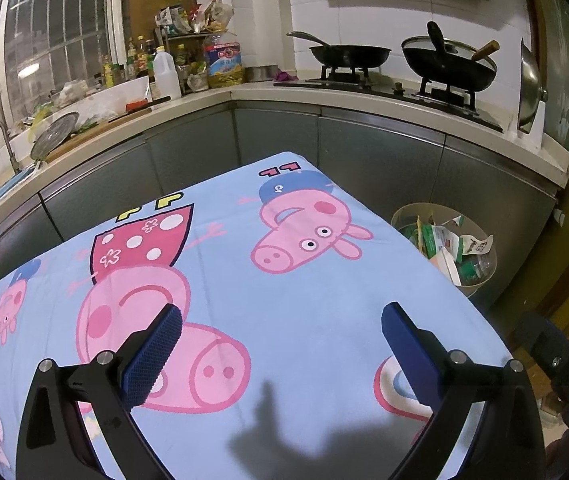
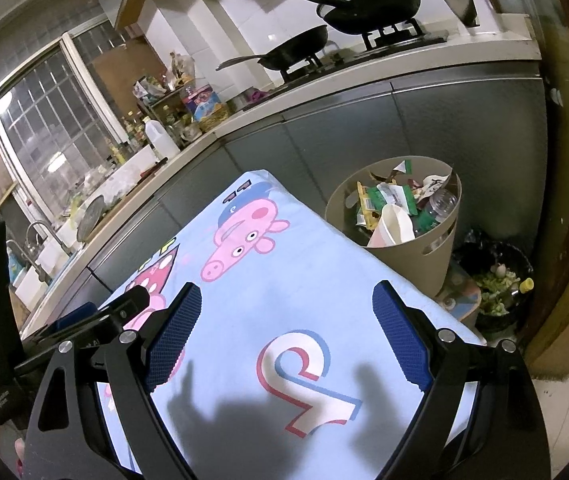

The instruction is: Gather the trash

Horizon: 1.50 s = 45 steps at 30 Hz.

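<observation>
A beige waste bin [image 2: 432,240] stands on the floor at the table's far right corner, full of wrappers, a paper cup [image 2: 392,224] and a plastic bottle; it also shows in the left wrist view [image 1: 480,286]. My left gripper [image 1: 282,320] is open and empty above the blue cartoon-pig tablecloth [image 1: 284,300]. My right gripper [image 2: 286,300] is open and empty above the same cloth [image 2: 284,264]. No loose trash shows on the cloth. The left gripper's body [image 2: 100,316] shows at the left of the right wrist view.
A kitchen counter [image 1: 244,94] wraps around behind the table, with a stove holding two black pans [image 1: 348,54], bottles and a sink at the left. A black bin [image 2: 496,280] with food scraps stands on the floor beside the beige bin, by a wooden door frame.
</observation>
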### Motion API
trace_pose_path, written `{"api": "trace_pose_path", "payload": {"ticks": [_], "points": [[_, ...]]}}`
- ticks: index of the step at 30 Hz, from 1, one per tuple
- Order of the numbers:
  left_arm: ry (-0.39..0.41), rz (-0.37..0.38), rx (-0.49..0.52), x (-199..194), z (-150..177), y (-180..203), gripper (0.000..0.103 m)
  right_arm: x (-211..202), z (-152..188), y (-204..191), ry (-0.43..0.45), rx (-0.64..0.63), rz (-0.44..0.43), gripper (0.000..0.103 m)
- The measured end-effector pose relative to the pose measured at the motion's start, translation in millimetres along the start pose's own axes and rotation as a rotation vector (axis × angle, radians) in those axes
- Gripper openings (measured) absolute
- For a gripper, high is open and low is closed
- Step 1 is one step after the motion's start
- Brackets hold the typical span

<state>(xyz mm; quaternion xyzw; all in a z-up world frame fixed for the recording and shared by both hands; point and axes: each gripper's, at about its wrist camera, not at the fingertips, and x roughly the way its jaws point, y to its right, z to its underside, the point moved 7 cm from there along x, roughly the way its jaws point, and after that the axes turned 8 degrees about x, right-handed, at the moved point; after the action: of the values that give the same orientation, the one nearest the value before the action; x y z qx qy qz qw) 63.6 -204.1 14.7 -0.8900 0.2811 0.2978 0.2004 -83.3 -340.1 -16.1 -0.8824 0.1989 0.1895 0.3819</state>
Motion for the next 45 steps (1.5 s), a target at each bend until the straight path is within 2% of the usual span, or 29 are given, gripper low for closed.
{"api": "trace_pose_path", "payload": {"ticks": [21, 31, 37, 41, 45], "points": [[0.011, -0.007, -0.032, -14, 11, -6, 0.100, -8, 8, -10, -0.001, -0.055, -0.021, 0.086], [0.049, -0.034, -0.021, -31, 4, -5, 0.100, -30, -5, -20, 0.059, -0.092, -0.024, 0.086], [0.113, -0.078, -0.020, -51, -10, -9, 0.100, -57, -21, -37, 0.136, -0.168, -0.046, 0.095], [0.194, -0.094, -0.006, -74, -35, -9, 0.100, -70, -37, -52, 0.196, -0.236, -0.052, 0.097], [0.286, -0.121, 0.008, -100, -58, -10, 0.100, -87, -52, -57, 0.287, -0.232, -0.047, 0.097]]}}
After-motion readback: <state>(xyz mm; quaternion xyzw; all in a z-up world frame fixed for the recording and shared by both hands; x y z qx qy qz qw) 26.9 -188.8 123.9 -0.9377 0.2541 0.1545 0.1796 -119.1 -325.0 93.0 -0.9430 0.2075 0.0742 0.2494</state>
